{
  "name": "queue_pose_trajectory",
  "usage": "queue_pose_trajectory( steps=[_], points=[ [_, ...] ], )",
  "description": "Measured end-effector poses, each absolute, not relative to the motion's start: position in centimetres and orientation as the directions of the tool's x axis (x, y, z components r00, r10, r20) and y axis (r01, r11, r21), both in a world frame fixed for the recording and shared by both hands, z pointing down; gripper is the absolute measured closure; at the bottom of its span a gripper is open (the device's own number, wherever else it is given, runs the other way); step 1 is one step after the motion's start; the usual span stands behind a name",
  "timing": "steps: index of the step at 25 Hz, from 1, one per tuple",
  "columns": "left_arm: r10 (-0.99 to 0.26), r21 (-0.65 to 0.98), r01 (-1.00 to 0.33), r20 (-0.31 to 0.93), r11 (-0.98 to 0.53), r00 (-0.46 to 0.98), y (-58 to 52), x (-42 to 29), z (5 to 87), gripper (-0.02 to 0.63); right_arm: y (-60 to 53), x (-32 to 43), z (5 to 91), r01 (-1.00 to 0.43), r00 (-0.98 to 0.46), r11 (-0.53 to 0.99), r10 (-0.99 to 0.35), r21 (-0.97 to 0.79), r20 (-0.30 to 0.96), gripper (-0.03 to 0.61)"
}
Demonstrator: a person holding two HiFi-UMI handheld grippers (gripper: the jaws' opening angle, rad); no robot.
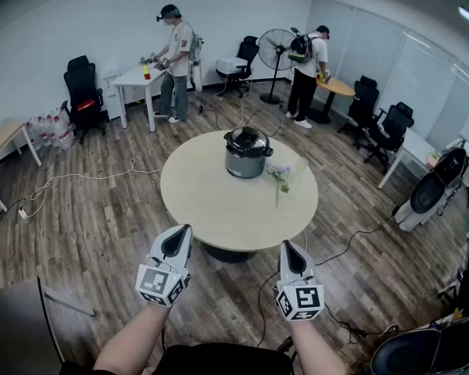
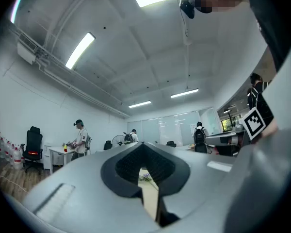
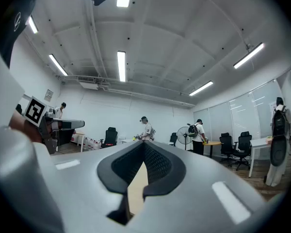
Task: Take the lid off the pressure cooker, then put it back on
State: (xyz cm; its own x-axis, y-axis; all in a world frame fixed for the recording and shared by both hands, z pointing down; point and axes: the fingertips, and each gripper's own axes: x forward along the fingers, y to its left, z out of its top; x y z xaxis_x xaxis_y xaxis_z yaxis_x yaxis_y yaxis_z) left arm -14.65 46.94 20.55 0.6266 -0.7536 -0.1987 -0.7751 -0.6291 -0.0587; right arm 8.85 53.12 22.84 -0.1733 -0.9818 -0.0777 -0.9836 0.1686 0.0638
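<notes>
pressure cooker silver | lid black | table cream | floor brown wood-grain | left gripper, right gripper grey, black-white square markers

My right gripper fills the lower half of the view. Its jaws are together and hold nothing. Through the slot under the dark pads I see a sliver of pale desk. Past the tips, a person with headgear stands mid-room, with a black chair off to the left. Further right, a second person wearing a backpack stands beside a floor fan and a round desk. More office chairs stand beyond it. Strip lights run along the ceiling above.
</notes>
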Motion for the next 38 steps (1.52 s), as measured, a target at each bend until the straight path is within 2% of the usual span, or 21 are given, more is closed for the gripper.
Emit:
queue_pose_trajectory(
  steps=[15, 19, 22, 23, 24, 26, 32, 33, 34, 35, 38],
  points=[
    [-0.751, -0.056, -0.769, -0.182, -0.637, 0.635, 46.3, -13.8, 20.9, 0.617, 52.9, 8.8, 23.5, -0.973, -0.228, 0.225, -0.971, 0.044, -0.076, 0.569],
    [-0.748, -0.05, -0.766, -0.185, -0.64, 0.637, 45.9, -13.7, 21.0, 0.617, 52.5, 8.8, 23.7, -0.972, -0.231, 0.228, -0.971, 0.054, -0.065, 0.571],
    [-0.745, -0.043, -0.764, -0.188, -0.644, 0.639, 45.6, -13.8, 21.0, 0.617, 51.7, 8.2, 24.1, -0.959, -0.284, 0.284, -0.958, 0.013, -0.026, 0.566],
    [-0.745, -0.041, -0.762, -0.187, -0.646, 0.641, 45.4, -13.9, 21.1, 0.617, 51.2, 7.9, 24.3, -0.952, -0.306, 0.306, -0.952, -0.029, -0.007, 0.348],
    [-0.744, -0.039, -0.762, -0.186, -0.647, 0.641, 45.2, -14.0, 21.2, 0.617, 50.7, 7.7, 24.6, -0.944, -0.323, 0.322, -0.946, -0.079, 0.007, 0.021],
    [-0.745, -0.033, -0.762, -0.186, -0.647, 0.64, 44.8, -14.3, 21.5, 0.617, 50.0, 7.7, 24.7, -0.937, -0.328, 0.323, -0.945, -0.132, 0.011, 0.002],
    [-0.714, -0.026, -0.732, -0.199, -0.681, 0.672, 43.1, -15.0, 22.1, 0.615, 49.4, 7.1, 23.8, -0.953, -0.293, 0.292, -0.956, -0.083, -0.001, 0.003],
    [-0.695, -0.031, -0.713, -0.195, -0.701, 0.692, 42.7, -14.6, 22.3, 0.38, 49.2, 6.9, 23.6, -0.955, -0.287, 0.286, -0.958, -0.077, 0.0, 0.003],
    [-0.681, -0.038, -0.698, -0.187, -0.715, 0.708, 42.3, -14.2, 22.5, 0.091, 49.0, 6.7, 23.5, -0.957, -0.281, 0.28, -0.96, -0.072, 0.001, 0.003],
    [-0.672, -0.047, -0.688, -0.177, -0.725, 0.72, 41.9, -14.0, 22.8, 0.058, 48.7, 6.5, 23.4, -0.959, -0.275, 0.275, -0.961, -0.068, 0.001, 0.003],
    [-0.655, -0.056, -0.67, -0.162, -0.741, 0.738, 41.4, -14.3, 23.2, 0.055, 48.1, 5.6, 23.1, -0.962, -0.266, 0.266, -0.964, -0.057, 0.001, 0.003]
  ],
)
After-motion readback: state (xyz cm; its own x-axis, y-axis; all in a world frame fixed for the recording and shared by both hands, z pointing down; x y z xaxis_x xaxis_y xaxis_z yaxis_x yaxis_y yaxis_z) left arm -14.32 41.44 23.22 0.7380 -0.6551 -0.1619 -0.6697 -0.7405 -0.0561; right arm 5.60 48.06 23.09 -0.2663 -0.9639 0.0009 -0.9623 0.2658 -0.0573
